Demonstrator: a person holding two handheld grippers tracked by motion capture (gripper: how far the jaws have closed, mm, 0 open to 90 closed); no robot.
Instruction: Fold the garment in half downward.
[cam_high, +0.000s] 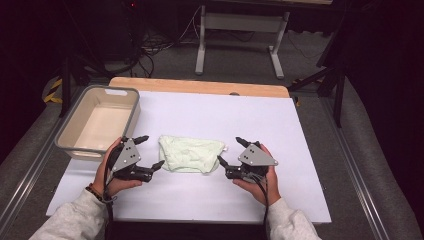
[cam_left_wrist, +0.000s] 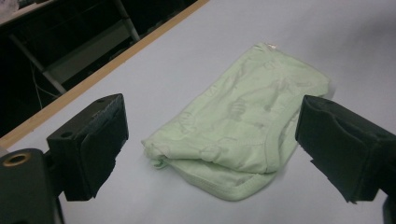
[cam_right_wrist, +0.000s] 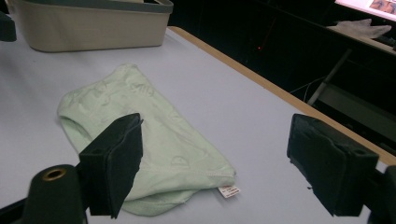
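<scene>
Jaws gaping wide on both, you are holding your left gripper (cam_high: 149, 152) and right gripper (cam_high: 229, 152) flanking the folded pale-green cotton garment (cam_high: 191, 154), which is lying on the white table (cam_high: 250, 120).

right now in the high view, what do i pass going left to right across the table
grey bin → left hand-held gripper → pale green folded garment → right hand-held gripper

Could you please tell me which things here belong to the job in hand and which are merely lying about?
In the job:
green garment
left gripper
right gripper
grey bin, probably

Lying about:
metal stand
floor cables
</scene>
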